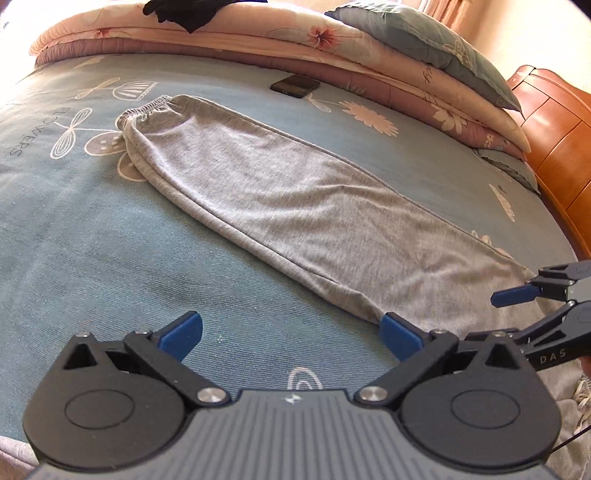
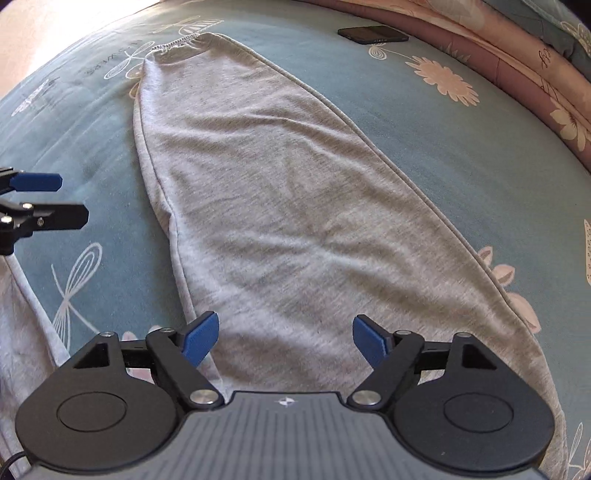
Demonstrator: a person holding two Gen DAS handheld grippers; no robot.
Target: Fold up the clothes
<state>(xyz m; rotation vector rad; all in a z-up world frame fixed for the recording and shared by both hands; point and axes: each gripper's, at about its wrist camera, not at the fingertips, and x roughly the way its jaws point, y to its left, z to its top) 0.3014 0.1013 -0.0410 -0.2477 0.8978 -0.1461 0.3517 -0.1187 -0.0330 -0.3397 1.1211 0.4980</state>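
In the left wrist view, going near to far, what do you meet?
Open left gripper → grey knit trousers laid flat → black phone → folded pink floral quilt → black garment.

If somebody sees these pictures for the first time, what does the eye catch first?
The grey trousers lie flat along the blue flowered bedsheet, filling the middle. Both grippers, left and right, are open at the near end. A dark phone lies on the sheet beyond, near folded quilts.
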